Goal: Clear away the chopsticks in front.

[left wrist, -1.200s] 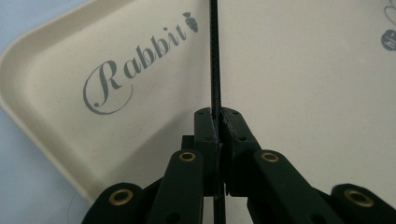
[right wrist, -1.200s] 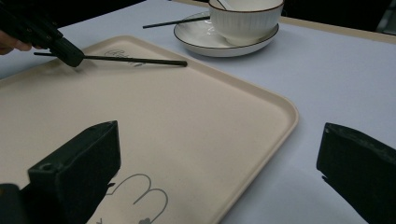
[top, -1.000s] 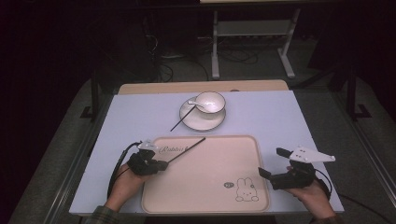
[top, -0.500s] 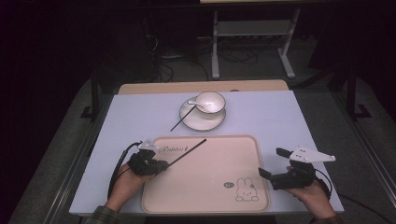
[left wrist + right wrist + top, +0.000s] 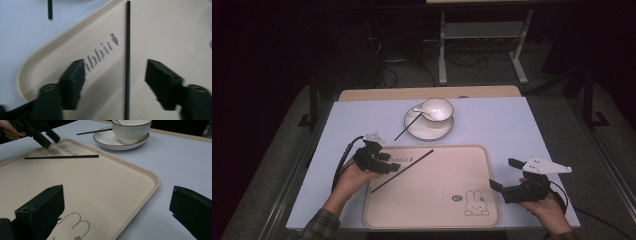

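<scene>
Left gripper sits over the near-left part of the beige tray, and your jaws there have just been opening: they now stand apart, with the black chopstick lying loose between them, touched by neither pad. That chopstick is flat on the tray floor, running diagonally from the near left up toward the far right, just beside the printed lettering; in the left gripper view it reads as a thin, straight, matte black rod, even in width, unbent. Judged from how things lie, one chopstick is delivered and released. Its mate, the second chopstick, is not yet moved: it rests off the tray on the far side, one end propped on the rim of the white saucer, the other end on the pale table. The saucer carries a white bowl with a white spoon leaning in it; whether those belong on the tray too, you cannot tell from here. Right gripper hovers near the tray's right edge beside the rabbit drawing, jaws spread wide, nothing between them. Likely next for you: fetch the second chopstick off the saucer rim.
</scene>
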Demonstrator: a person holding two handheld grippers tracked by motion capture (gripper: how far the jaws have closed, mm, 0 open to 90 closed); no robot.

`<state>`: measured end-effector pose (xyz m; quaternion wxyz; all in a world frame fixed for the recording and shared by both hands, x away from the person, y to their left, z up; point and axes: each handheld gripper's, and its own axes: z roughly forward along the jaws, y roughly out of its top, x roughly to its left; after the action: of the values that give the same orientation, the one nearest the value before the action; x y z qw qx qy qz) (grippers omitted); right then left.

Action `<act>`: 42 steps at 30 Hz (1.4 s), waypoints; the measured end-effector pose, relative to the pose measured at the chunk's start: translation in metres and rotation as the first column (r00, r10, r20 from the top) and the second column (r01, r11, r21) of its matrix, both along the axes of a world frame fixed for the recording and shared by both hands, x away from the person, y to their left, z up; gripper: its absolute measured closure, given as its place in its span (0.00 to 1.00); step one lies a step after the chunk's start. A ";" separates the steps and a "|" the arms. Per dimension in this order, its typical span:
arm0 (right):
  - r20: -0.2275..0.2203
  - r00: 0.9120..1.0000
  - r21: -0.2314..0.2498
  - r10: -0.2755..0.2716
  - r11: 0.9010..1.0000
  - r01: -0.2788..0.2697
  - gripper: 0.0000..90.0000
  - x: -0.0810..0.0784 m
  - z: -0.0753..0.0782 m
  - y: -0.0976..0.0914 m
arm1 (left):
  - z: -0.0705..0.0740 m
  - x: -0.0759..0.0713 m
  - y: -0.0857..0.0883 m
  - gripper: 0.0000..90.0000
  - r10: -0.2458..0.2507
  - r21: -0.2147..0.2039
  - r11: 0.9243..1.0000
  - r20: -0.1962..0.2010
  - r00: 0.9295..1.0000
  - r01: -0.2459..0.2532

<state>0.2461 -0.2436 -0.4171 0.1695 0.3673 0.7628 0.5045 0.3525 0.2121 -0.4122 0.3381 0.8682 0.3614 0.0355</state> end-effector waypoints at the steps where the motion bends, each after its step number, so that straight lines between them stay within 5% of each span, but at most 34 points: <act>1: 0.000 1.000 -0.001 0.001 1.000 -0.001 0.00 0.000 0.000 0.000 | 0.001 0.004 -0.002 0.29 0.002 0.006 1.000 0.006 1.000 -0.002; 7: 0.001 1.000 -0.001 -0.001 1.000 0.001 0.00 0.000 0.000 0.000 | 0.011 0.034 -0.017 0.20 -0.009 0.008 1.000 0.042 0.999 0.008; 16: 0.000 1.000 0.004 0.000 1.000 0.000 0.00 0.000 0.000 -0.002 | 0.021 0.084 -0.040 0.20 -0.012 0.042 0.999 0.083 0.997 0.009; 29: 0.001 1.000 0.009 0.005 1.000 -0.005 0.00 0.000 0.000 -0.002 | 0.000 0.138 -0.059 0.63 0.069 0.029 0.997 0.145 0.987 -0.074; 42: 0.001 1.000 0.011 0.007 1.000 -0.007 0.00 0.000 0.000 -0.002 | -0.017 0.149 -0.068 0.87 0.106 0.033 0.993 0.110 0.988 -0.110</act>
<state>0.2462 -0.2460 -0.4167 0.1661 0.3654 0.7611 0.5095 0.5011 0.1441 -0.4292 0.3378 0.8505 0.3884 0.1077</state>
